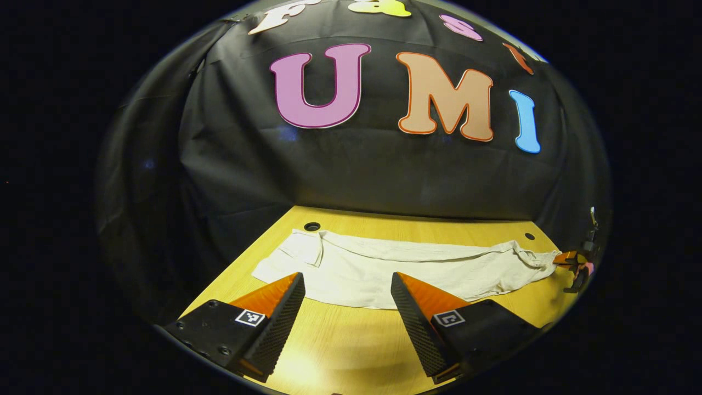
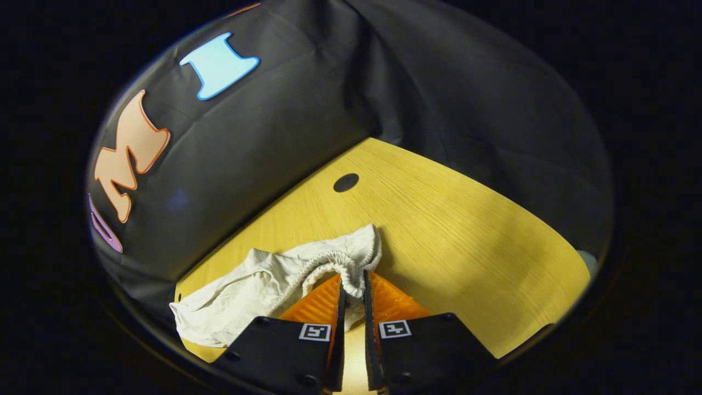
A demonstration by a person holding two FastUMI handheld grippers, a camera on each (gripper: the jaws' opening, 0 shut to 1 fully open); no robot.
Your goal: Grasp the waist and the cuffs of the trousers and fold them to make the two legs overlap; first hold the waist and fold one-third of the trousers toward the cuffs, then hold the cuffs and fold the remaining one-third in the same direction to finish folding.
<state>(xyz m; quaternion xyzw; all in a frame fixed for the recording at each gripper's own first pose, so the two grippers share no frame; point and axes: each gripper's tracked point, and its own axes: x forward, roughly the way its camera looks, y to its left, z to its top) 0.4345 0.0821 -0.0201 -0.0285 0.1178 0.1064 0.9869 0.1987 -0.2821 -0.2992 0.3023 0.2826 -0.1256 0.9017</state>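
Wooden table (image 1: 329,340) carried trousers (image 1: 384,266) spread flat at twelve o'clock; no fold made. Right gripper (image 2: 351,288) clamped the waist (image 2: 343,266); left gripper (image 1: 347,285) hovered, jaws apart, cuffs ungrasped

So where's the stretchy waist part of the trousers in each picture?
Left gripper view: the waistband is the bunched right end of the trousers, next to the right gripper at the far right.
Right gripper view: the waistband sits low in the middle, pinched between the right gripper.
Shared landmark: the round hole in the table near the waistband.
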